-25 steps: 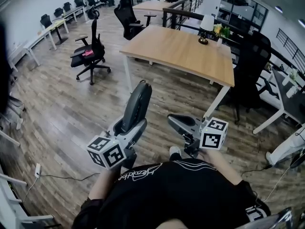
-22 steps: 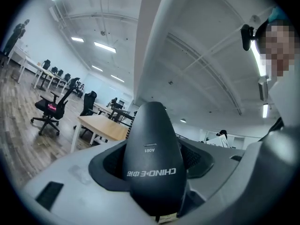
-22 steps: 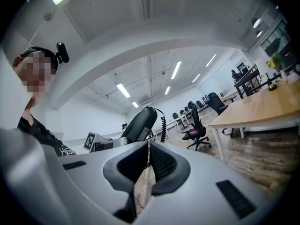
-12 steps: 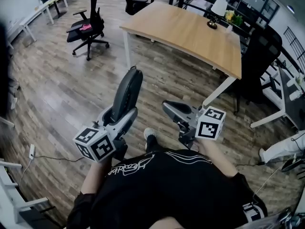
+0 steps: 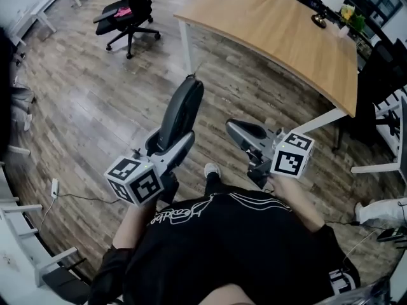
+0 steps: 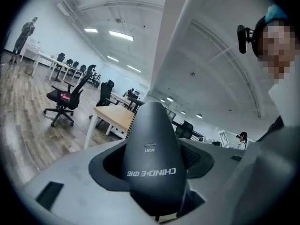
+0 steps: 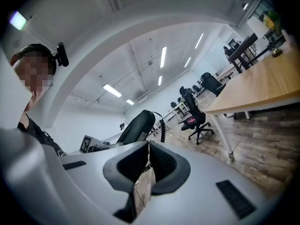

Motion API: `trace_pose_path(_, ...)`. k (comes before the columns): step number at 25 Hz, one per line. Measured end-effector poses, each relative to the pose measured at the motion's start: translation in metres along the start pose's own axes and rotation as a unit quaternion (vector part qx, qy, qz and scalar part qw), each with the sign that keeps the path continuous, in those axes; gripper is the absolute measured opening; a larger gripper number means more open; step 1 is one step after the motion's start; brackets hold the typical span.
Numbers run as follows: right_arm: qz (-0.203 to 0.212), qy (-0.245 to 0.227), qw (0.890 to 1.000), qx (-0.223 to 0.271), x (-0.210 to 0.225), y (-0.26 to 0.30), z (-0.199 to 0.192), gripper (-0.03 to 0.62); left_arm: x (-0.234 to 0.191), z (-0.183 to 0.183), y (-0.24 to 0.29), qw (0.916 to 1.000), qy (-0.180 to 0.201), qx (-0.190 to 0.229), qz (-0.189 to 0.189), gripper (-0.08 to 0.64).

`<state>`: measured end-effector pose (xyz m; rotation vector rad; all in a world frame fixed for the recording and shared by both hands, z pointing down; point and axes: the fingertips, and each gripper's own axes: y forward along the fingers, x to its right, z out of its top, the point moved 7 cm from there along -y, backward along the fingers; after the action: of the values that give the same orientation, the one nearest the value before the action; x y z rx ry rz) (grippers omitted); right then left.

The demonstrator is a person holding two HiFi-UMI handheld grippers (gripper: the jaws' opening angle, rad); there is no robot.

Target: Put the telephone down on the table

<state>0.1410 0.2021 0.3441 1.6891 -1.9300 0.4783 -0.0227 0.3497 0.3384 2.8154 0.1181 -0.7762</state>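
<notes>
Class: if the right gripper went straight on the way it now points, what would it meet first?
Probably the telephone handset clamped in the left gripper; the right gripper points at it, though depth is unclear.

Operator and hand-held units: appearance
Black T-shirt with white script and line print; one white shoe. The left gripper and right gripper have grey housings and dark jaw pads, and each carries a white cube with black square markers.

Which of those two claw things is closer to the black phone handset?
Left. The left gripper is clamped on the telephone handset's lower end; the right gripper sits apart to its right, jaws together, empty.
</notes>
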Motion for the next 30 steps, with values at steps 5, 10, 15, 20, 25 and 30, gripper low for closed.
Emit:
trace_pose_path(5,-0.015,0.022,1.0,-0.004,0.073,0.027,0.035,0.04,-0.043,0.023,0.081,0.9993,-0.017,-0.031,-0.009,0.285)
trace_pose_path(10,-0.02,0.012,1.0,-0.009,0.127,0.041,0.079,0.04,-0.064,0.053,0.142,0.9989,-0.011,-0.046,-0.009,0.285)
trace_pose_path(15,-0.019,-0.002,1.0,0.006,0.15,0.044,0.112,0.04,-0.073,0.083,0.178,0.9989,0.006,-0.047,-0.005,0.285)
trace_pose_path(20,-0.043,0.01,0.998,0.039,0.18,0.041,0.129,0.04,-0.086,0.104,0.217,0.9978,0.025,-0.055,-0.028,0.285)
trace_pose_path(25,-0.084,0.0,0.994,0.063,0.211,0.043,0.15,0.04,-0.11,0.123,0.271,0.9949,0.031,-0.063,-0.072,0.285)
trace_pose_path(30,-0.13,0.003,0.988,0.081,0.259,0.049,0.185,0.04,-0.135,0.152,0.349,0.9888,0.029,-0.079,-0.123,0.285)
